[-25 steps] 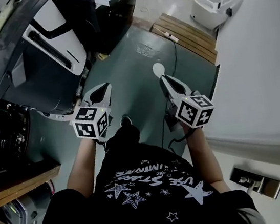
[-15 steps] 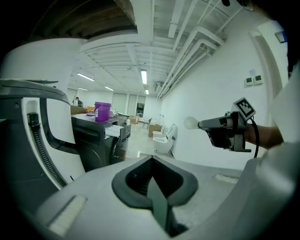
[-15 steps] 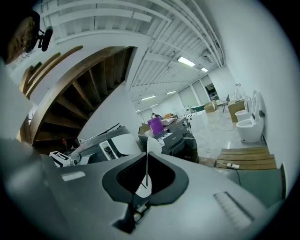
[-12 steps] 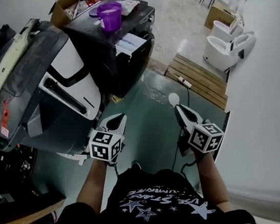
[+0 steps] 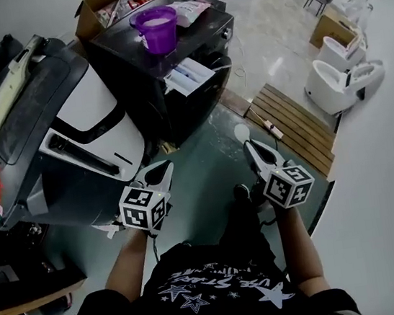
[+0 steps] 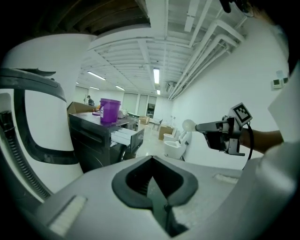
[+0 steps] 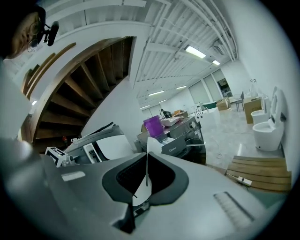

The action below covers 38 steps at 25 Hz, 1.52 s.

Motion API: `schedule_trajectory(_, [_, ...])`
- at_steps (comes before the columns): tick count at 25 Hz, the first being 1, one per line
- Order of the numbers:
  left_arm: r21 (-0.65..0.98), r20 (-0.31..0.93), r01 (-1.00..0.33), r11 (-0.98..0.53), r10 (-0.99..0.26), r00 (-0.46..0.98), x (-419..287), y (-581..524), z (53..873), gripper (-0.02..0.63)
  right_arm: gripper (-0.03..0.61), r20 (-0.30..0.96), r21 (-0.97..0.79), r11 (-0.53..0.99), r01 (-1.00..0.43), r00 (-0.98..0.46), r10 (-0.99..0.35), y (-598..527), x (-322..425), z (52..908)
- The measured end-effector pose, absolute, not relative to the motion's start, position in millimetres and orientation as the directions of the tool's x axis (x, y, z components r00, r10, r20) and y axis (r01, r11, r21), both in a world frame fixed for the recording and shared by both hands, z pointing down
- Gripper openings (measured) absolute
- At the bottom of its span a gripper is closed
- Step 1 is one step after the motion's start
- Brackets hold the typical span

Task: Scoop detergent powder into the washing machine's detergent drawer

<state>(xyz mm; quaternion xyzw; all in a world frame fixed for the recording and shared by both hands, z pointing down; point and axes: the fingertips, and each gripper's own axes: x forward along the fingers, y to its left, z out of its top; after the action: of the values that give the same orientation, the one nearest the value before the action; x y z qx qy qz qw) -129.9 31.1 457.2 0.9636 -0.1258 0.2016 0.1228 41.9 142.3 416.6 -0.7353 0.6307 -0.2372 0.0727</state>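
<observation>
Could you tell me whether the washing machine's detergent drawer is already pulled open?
Yes, the white detergent drawer juts out of the front of the black washing machine, below the purple tub.

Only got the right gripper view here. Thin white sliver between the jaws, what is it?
Observer: The handle of a white scoop. The left gripper view shows its round bowl sticking out past the right gripper.
Operator: Left gripper doing anything?
Observer: Left gripper is shut on nothing, held beside the right one, apart from it.
Operator: Purple cup on the washer, anything in it?
Observer: The head view looks down into the purple cup: pale powder inside.
</observation>
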Motion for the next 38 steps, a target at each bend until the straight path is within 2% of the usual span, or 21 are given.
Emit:
schedule_trajectory(7, [0.166,0.426,-0.504,-0.847,-0.400,0.812,-45,-16,446,0.000,0.031,0.239,-0.438,0.006,-0.899,-0.123,-0.963,66,153,414])
schedule_trajectory(17, [0.142,0.386,-0.699,-0.701,-0.611,0.691,33,-52,427,0.000,0.031,0.228,-0.389,0.281,-0.877,-0.387,-0.893,-23,250,391])
schedule_trajectory(26, [0.135,0.355,-0.787,-0.602,-0.712,0.605,24,-92,402,0.000,0.031,0.176,-0.329,0.409,-0.851,-0.481,-0.859,-118,253,350])
schedule_trajectory(38, [0.134,0.303,-0.733,-0.668,-0.676,0.671,24,-235,381,0.002,0.031,0.180,-0.228,0.403,-0.886,-0.445,-0.877,-264,235,303])
